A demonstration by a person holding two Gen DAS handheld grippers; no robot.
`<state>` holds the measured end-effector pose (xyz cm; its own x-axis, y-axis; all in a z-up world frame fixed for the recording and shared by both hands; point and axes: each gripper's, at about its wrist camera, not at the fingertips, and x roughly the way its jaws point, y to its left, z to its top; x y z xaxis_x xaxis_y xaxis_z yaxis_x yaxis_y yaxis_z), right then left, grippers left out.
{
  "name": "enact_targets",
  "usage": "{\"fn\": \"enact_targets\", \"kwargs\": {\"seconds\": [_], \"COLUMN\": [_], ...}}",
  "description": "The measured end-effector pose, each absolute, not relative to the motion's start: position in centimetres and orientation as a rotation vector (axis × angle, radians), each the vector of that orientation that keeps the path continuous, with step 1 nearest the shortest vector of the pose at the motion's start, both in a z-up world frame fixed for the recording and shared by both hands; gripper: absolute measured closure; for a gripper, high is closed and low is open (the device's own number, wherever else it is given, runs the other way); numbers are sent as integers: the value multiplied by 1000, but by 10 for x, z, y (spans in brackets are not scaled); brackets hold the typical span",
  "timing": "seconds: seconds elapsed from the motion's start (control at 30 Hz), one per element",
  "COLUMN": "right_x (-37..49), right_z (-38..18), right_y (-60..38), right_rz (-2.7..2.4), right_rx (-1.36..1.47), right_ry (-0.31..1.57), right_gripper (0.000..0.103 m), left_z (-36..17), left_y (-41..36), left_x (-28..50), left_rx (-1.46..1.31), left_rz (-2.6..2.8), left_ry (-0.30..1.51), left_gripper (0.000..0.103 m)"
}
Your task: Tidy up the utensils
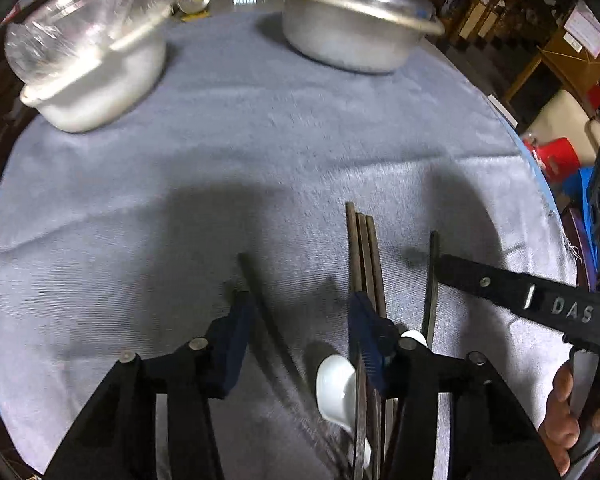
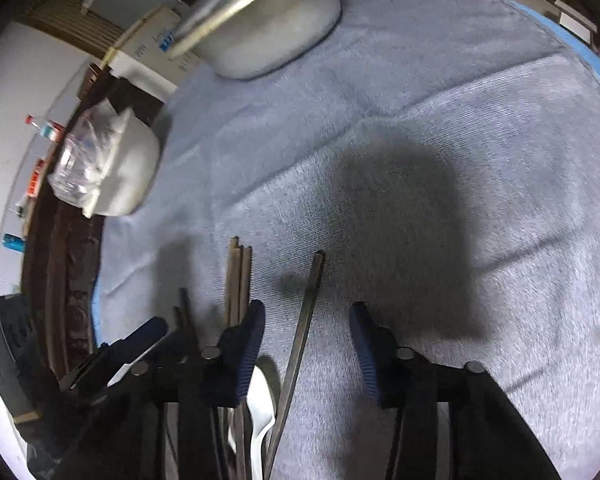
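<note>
Dark chopsticks and white spoons lie on the grey cloth. In the left wrist view my left gripper (image 1: 300, 312) is open low over the cloth, with one chopstick (image 1: 256, 292) between its jaws, a bundle of three chopsticks (image 1: 364, 252) by its right finger and a white spoon (image 1: 336, 384) beneath. Another chopstick (image 1: 432, 280) lies further right. In the right wrist view my right gripper (image 2: 308, 320) is open, with a single chopstick (image 2: 304, 320) between its jaws. The bundle (image 2: 240, 276) and a white spoon (image 2: 260, 408) lie by its left finger.
A lidded metal pot (image 1: 352, 28) and a white pot with a plastic bag on top (image 1: 92, 64) stand at the table's far side. The right gripper's body (image 1: 540, 304) reaches in from the right. The table edge lies close on the right (image 1: 540, 184).
</note>
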<state>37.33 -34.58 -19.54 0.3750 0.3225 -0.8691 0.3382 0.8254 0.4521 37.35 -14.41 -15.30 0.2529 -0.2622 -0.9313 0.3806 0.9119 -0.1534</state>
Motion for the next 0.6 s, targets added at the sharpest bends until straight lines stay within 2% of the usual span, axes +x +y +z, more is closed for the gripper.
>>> {"fn": "enact_targets", "kwargs": {"seconds": [0.27,0.37,0.6], "right_x": [390,395,394], "right_z": [-191,-191,-193], "right_y": [-317,-312,-316], "right_rz": [-65,-84,-81], "right_rx": [389,344,364], "right_ry": [1230,1224,1206], "right_gripper": [84,91,92], "left_z": [-144,-149,-159], "left_y": [-84,-69,-81], "left_x": [393,399,398], "left_rx": [10,-24,-60], "left_rz": [-319,-280,-232], "left_ry": [1229,1270,1333], "left_gripper": [58,62,63]}}
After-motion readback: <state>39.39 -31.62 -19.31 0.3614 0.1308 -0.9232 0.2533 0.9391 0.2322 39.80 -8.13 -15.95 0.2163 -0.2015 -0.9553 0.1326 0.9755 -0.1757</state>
